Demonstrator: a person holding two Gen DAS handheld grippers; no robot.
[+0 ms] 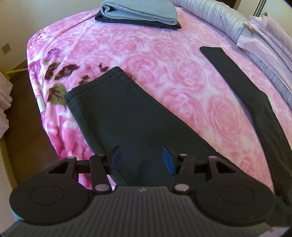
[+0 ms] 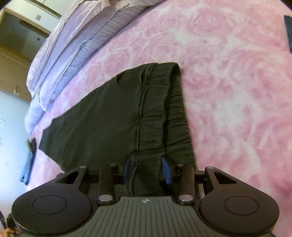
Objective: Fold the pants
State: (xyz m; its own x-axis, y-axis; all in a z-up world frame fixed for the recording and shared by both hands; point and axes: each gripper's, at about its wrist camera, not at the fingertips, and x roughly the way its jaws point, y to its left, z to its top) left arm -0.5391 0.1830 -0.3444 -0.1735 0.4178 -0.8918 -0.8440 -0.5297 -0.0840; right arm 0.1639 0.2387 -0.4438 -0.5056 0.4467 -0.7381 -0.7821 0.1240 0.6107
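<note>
My left gripper (image 1: 141, 158) stands with its jaws apart above one leg of the pants (image 1: 116, 113), the pads clear of the cloth and holding nothing. That leg runs away from me toward the far left edge of the bed (image 1: 164, 76), its hem near the drop; the other leg (image 1: 242, 87) lies well apart to the right, so the legs are splayed.

My right gripper (image 2: 146, 169) has a bunch of the waistband (image 2: 175, 113) between its blue pads (image 2: 167, 170); the jaws stand narrow and I judge they are gripping that fold, with the gathered elastic edge running away to the far side.

The cloth looks thin, soft and limp. I'd expect it to be light, to sag wherever it isn't carried, and to drag on the fleecy pink blanket instead of sliding. Nothing here is fragile, but a single-layer pinch would likely let the layer underneath trail.

For the left, I'd take the leg at its hem or along the outer seam, both layers together, since stitched edges give the firmest bite. The waistband is the thick, sure hold on the right.

A folded stack of clothes (image 1: 138, 14) sits at the far end.
</note>
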